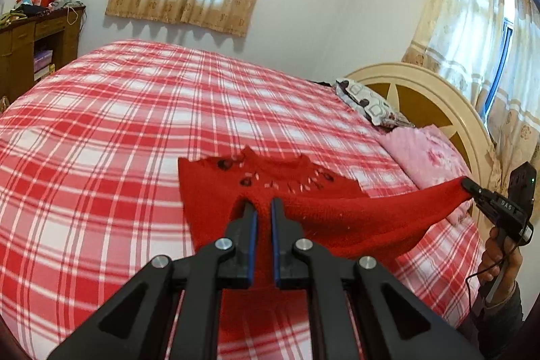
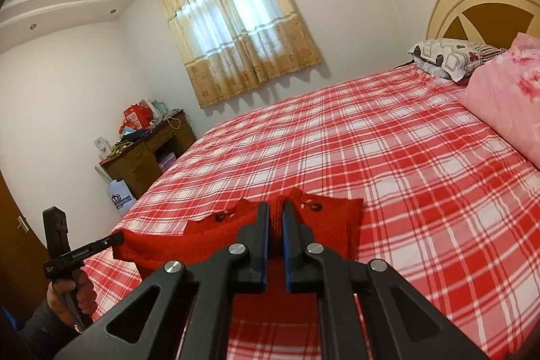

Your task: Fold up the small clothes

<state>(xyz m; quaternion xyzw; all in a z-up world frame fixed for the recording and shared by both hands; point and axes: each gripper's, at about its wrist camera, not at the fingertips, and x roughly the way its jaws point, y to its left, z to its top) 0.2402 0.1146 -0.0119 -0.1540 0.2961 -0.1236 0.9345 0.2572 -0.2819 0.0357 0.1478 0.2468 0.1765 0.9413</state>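
Note:
A small red knitted sweater point(image 1: 303, 201) with dark buttons lies partly on the red plaid bed point(image 1: 135, 130). My left gripper point(image 1: 261, 203) is shut on its near edge. My right gripper point(image 1: 467, 184) shows at the right of the left wrist view, shut on the sweater's other corner and pulling it taut above the bed. In the right wrist view my right gripper point(image 2: 276, 208) pinches red knit point(image 2: 337, 225), and my left gripper point(image 2: 118, 238) holds the left corner.
A patterned pillow point(image 1: 368, 105) and a pink floral quilt point(image 1: 425, 154) lie by the cream headboard point(image 1: 435, 97). A cluttered wooden desk point(image 2: 148, 154) stands beyond the bed's far corner. Curtained windows point(image 2: 243, 22) are on the walls.

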